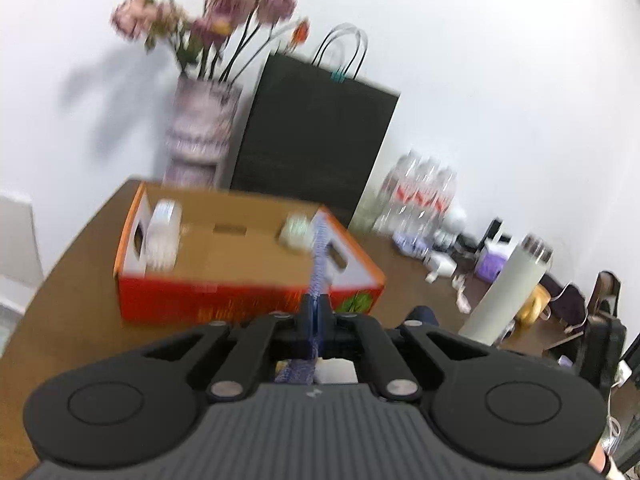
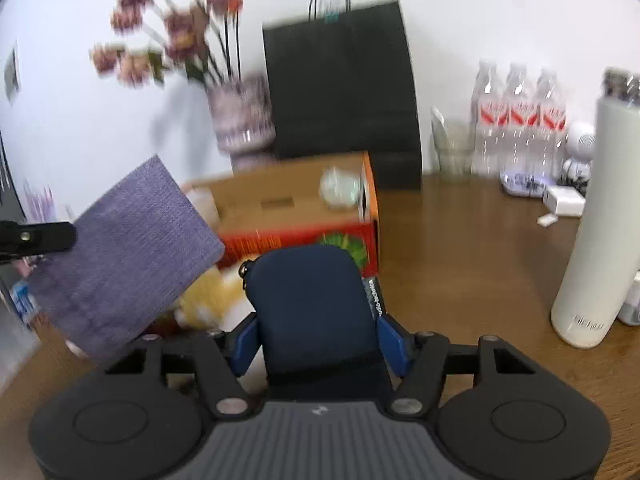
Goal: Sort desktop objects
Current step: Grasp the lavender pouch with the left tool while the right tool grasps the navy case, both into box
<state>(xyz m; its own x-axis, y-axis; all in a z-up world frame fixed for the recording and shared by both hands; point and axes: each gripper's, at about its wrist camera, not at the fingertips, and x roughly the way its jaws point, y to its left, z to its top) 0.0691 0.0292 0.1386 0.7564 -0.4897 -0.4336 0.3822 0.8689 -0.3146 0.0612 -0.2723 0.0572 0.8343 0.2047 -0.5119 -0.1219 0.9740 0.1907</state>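
Observation:
My left gripper is shut on a purple cloth-covered notebook, seen edge-on and held up in front of an open orange cardboard box. In the right wrist view the notebook hangs tilted at the left, with a black finger on its edge. My right gripper has a navy zip case between its blue pads, which lie against its sides. The case stands just in front of the box. A white roll and a pale round item lie in the box.
Behind the box stand a black paper bag and a vase of dried flowers. Along the wall to the right are a glass, water bottles and a white charger. A tall white flask stands at the right. Something yellow lies under the notebook.

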